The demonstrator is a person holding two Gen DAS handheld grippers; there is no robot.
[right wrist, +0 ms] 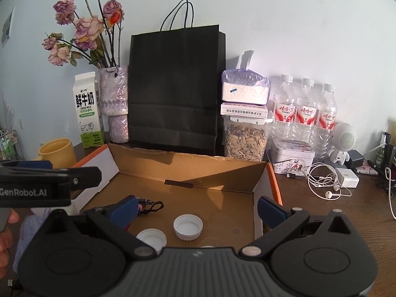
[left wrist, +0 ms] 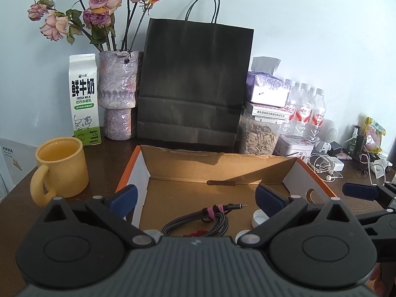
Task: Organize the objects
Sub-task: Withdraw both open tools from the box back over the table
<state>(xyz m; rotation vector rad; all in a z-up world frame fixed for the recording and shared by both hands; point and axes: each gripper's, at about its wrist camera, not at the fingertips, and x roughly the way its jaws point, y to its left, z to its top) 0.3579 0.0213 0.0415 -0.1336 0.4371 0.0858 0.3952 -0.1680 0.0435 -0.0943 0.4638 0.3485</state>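
Both grippers are held over the near edge of an open cardboard box (left wrist: 217, 170), and both are spread wide with nothing pinched. The left gripper (left wrist: 196, 199) is seen above the left part of the box, and the right gripper (right wrist: 198, 209) above the right part.

Some of the tidying looks done. A bundled cable (left wrist: 210, 219), tied with a pink band, is laid on the box floor. White bottle caps (right wrist: 188, 227) are laid there too — two are seen well from the right wrist, and a third is only just peeking out at the near edge. Something small and red is tucked by the cable, but what it is cannot be told.

More seems to be left. White earphones (right wrist: 326, 185) and a white charger (right wrist: 347, 177) are still loose on the table (right wrist: 321, 208), to the right of the box. Which thing is meant to go in next cannot be told.

Other containers are lined up along the far wall. A clear jar (right wrist: 245, 143) is filled with seeds, and small boxes and a tissue pack are stacked on it. Three water bottles (right wrist: 305, 109) are stood to its right, with a closed tin (right wrist: 292, 156) in front. A black paper bag (left wrist: 195, 84) is stood in the middle — its inside is hidden. A vase (left wrist: 117, 94) with dried roses, a milk carton (left wrist: 85, 99) and a yellow mug (left wrist: 61, 165) are kept on the left. The mug looks empty.
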